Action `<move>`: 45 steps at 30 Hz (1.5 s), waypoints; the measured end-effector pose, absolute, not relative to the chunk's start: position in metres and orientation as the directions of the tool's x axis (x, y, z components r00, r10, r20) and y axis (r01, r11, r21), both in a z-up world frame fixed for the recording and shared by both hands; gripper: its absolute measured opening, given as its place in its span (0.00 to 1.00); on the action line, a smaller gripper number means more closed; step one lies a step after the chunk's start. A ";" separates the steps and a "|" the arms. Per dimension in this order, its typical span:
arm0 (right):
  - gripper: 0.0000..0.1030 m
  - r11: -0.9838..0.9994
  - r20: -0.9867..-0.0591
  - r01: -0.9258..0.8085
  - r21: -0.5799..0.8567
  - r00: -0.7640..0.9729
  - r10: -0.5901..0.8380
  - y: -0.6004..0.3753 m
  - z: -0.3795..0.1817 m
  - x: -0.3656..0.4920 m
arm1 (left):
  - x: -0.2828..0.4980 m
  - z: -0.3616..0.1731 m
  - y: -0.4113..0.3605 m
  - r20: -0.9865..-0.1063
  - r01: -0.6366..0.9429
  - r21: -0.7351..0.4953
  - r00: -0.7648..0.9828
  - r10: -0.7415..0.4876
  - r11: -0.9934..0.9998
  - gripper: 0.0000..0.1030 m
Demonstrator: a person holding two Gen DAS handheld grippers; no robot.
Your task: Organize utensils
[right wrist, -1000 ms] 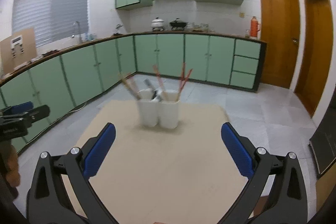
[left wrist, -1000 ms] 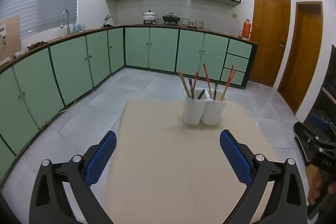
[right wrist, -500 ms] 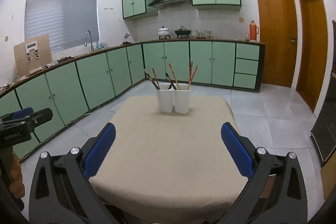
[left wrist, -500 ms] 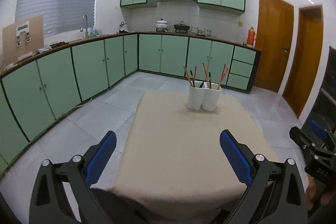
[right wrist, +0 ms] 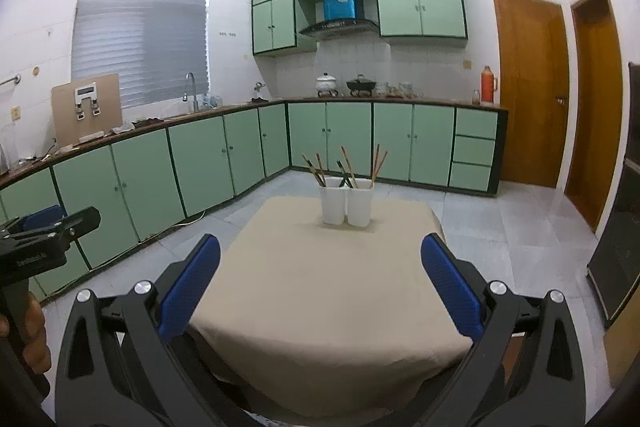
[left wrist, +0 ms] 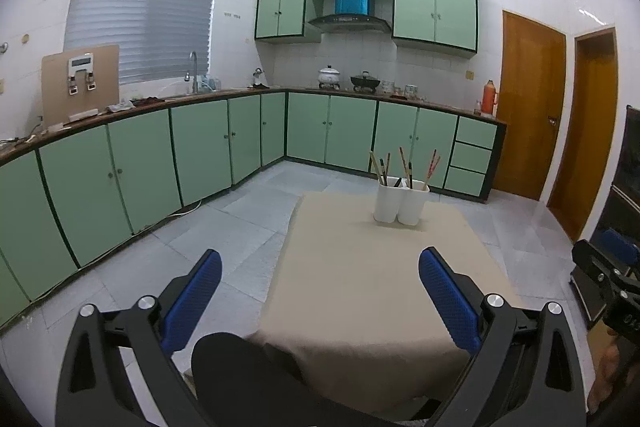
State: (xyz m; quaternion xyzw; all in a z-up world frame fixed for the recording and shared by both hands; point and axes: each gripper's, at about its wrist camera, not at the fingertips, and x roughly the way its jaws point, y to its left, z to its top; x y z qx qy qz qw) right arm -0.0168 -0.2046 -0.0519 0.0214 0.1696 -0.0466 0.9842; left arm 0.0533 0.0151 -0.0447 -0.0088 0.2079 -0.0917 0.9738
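We see the utensils [right wrist: 344,167] standing in two white holders [right wrist: 347,205] at the table's [right wrist: 320,291] far end; sorting looks finished, though the sticks are too small to check. Our left gripper [left wrist: 320,303] and right gripper [right wrist: 320,293] hang wide open, empty, back near the table's near edge, with bare cloth ahead.

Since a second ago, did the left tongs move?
Yes. The left tongs backed away from the white cups; the table's near edge now shows.

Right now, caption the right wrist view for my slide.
Open right gripper faces two white utensil holders on a beige-clothed table.
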 end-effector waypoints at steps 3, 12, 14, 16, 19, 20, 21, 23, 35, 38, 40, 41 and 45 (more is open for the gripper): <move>0.95 0.996 -0.319 0.089 0.013 0.944 -0.081 -0.199 -0.044 -0.022 | 0.044 -0.040 0.022 -0.383 0.166 -0.062 0.907 -0.177 0.984 0.94; 0.95 0.996 -0.296 0.083 0.012 0.952 -0.076 -0.199 -0.038 -0.028 | 0.034 -0.033 0.019 -0.346 0.174 -0.037 0.922 -0.176 0.984 0.94; 0.95 0.996 -0.302 0.088 0.018 0.950 -0.079 -0.202 -0.041 -0.028 | 0.033 -0.033 0.016 -0.347 0.181 -0.035 0.920 -0.182 0.983 0.94; 0.95 0.995 -0.305 0.094 0.023 0.949 -0.083 -0.204 -0.042 -0.028 | 0.033 -0.034 0.013 -0.351 0.186 -0.030 0.918 -0.185 0.982 0.94; 0.95 0.994 -0.308 0.105 0.033 0.947 -0.090 -0.206 -0.045 -0.033 | 0.033 -0.034 0.010 -0.353 0.191 -0.029 0.916 -0.189 0.981 0.94; 0.95 0.993 -0.309 0.109 0.038 0.947 -0.092 -0.208 -0.045 -0.034 | 0.032 -0.034 0.010 -0.353 0.192 -0.031 0.916 -0.191 0.981 0.94; 0.95 0.993 -0.309 0.112 0.040 0.946 -0.094 -0.209 -0.046 -0.033 | 0.031 -0.035 0.010 -0.350 0.192 -0.033 0.917 -0.191 0.981 0.94; 0.95 0.992 -0.311 0.116 0.044 0.946 -0.096 -0.210 -0.047 -0.033 | 0.030 -0.035 0.009 -0.349 0.193 -0.032 0.917 -0.192 0.981 0.94; 0.95 0.989 -0.307 0.134 0.055 0.945 -0.111 -0.213 -0.047 -0.032 | 0.026 -0.034 0.010 -0.340 0.195 -0.029 0.920 -0.193 0.980 0.94; 0.95 0.989 -0.304 0.139 0.057 0.946 -0.115 -0.214 -0.047 -0.033 | 0.025 -0.033 0.010 -0.339 0.195 -0.030 0.921 -0.193 0.980 0.94; 0.95 0.988 -0.303 0.142 0.058 0.946 -0.118 -0.214 -0.046 -0.033 | 0.025 -0.033 0.010 -0.339 0.195 -0.031 0.921 -0.194 0.980 0.94; 0.95 0.988 -0.302 0.142 0.058 0.946 -0.118 -0.215 -0.046 -0.033 | 0.025 -0.033 0.010 -0.339 0.195 -0.030 0.921 -0.193 0.980 0.94; 0.95 0.988 -0.300 0.145 0.057 0.946 -0.121 -0.214 -0.048 -0.036 | 0.026 -0.032 0.011 -0.338 0.194 -0.033 0.921 -0.194 0.980 0.94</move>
